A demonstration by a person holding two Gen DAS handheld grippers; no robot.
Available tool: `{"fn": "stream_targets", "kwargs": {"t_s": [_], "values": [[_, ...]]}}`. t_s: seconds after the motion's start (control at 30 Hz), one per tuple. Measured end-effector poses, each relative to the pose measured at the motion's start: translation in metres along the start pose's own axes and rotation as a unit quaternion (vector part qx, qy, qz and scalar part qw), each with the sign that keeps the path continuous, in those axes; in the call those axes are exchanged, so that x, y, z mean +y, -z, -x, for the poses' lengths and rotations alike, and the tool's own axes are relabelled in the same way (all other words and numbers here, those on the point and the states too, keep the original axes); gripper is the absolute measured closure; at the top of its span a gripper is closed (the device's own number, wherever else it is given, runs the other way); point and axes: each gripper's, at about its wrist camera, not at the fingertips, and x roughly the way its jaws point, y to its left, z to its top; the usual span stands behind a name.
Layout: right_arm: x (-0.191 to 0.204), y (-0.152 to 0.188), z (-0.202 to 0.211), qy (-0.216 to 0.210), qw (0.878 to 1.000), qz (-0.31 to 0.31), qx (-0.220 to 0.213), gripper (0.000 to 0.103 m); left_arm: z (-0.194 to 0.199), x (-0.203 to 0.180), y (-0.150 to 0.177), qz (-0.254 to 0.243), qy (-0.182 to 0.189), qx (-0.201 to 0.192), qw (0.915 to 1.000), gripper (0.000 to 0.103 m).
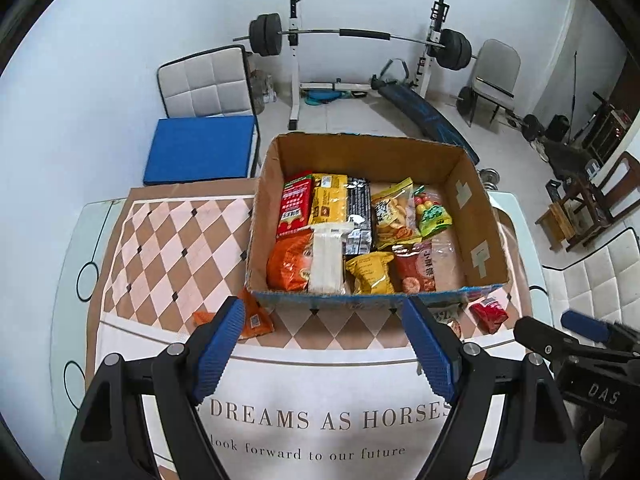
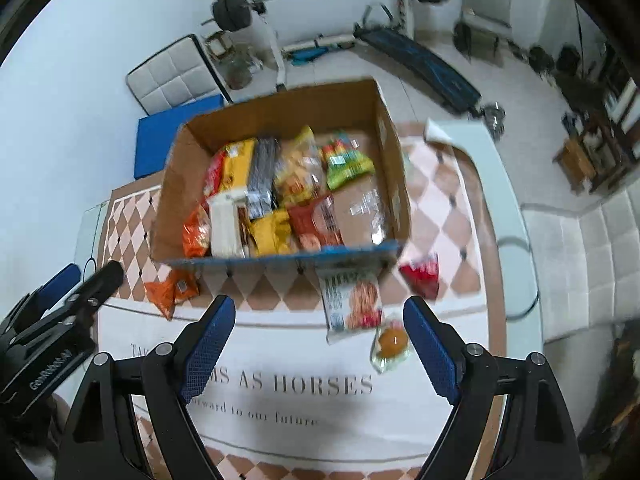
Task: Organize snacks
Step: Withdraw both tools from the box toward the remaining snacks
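An open cardboard box [image 1: 486, 236] [image 2: 170, 196] stands on the table, filled with several snack packs in red, yellow, black, orange and green. In front of it lie an orange packet [image 1: 256, 320] [image 2: 170, 290], a small red packet [image 1: 490, 314] [image 2: 422, 276], a white-and-red biscuit bag [image 2: 352, 304] and a clear wrapped bun [image 2: 392, 344]. My left gripper [image 1: 322, 348] is open over the tablecloth, short of the box, with nothing between its fingers. My right gripper [image 2: 320, 344] is open too, empty, with the biscuit bag and bun just ahead on its right.
The table wears a checked cloth [image 1: 172, 240] with printed lettering. Beyond it stand a padded chair with a blue cushion [image 1: 202, 152], a barbell rack [image 1: 296, 36], a bench [image 1: 424, 108], wooden furniture [image 1: 592, 204] at right. The other gripper [image 1: 580, 344] [image 2: 60, 312] shows in each view.
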Motion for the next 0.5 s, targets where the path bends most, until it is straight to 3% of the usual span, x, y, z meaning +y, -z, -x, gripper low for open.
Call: {"fn": "stream_targets", "kwargs": {"t_s": [0.1,0.3,0.5], "values": [[-0.028,0.016,-0.022,0.002,0.998,-0.046,0.031,0.015,-0.010,0.000,0.017,0.008,-0.015,0.006,0.9998,0.023],[-0.086,0.040,-0.090,0.021,0.987,-0.126,0.099,0.015,-0.064,0.006,0.052,0.022,-0.036,0.073,0.9964,0.023],[-0.115,0.059,-0.159,0.021,0.972,-0.177,0.150,0.016,-0.106,0.014,0.081,0.026,-0.057,0.130,0.9895,0.023]]}}
